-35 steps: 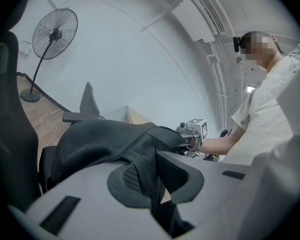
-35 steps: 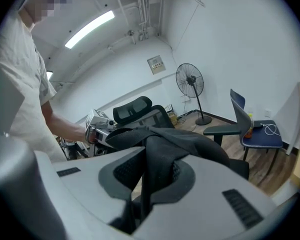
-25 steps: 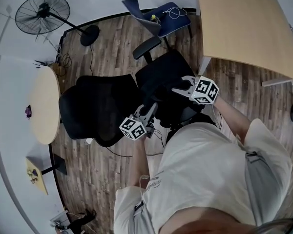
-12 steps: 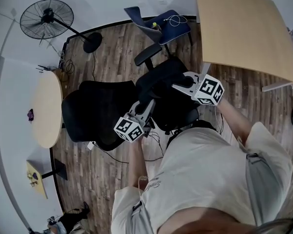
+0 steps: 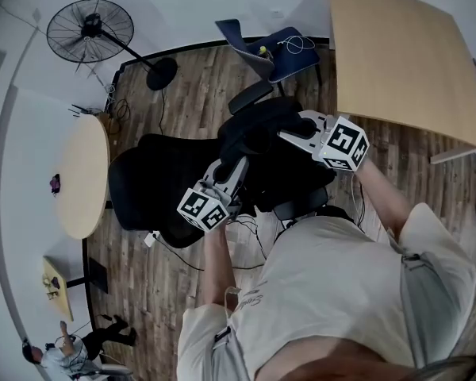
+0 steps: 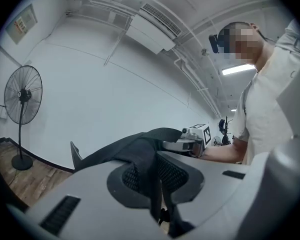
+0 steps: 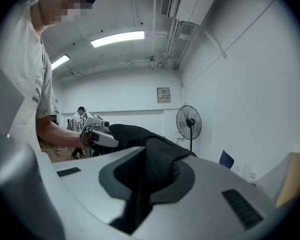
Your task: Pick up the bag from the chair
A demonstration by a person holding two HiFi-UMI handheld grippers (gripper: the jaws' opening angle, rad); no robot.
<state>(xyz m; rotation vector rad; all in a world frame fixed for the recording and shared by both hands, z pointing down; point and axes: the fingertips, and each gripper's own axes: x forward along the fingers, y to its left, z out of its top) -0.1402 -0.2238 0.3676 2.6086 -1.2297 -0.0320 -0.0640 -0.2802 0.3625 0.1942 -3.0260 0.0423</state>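
Note:
A black bag [image 5: 266, 153] hangs lifted over the black office chair [image 5: 163, 185], stretched between both grippers. My left gripper [image 5: 230, 173] is shut on a black strap of the bag [image 6: 140, 156], which runs up out of its jaws. My right gripper [image 5: 289, 137] is shut on another black part of the bag [image 7: 157, 164]. In the left gripper view the right gripper [image 6: 187, 143] shows beyond the fabric; in the right gripper view the left gripper [image 7: 97, 131] shows beside it. The chair seat lies mostly hidden under the bag.
A standing fan [image 5: 91, 30] is at the far left. A blue chair [image 5: 278, 50] with a cable on it stands behind. A wooden table [image 5: 404, 54] is at the right, a round table [image 5: 79, 173] at the left. Cables trail on the wood floor [image 5: 246, 232].
Both grippers have risen and drawn closer to the head camera, and the bag has come up off the chair seat with them.

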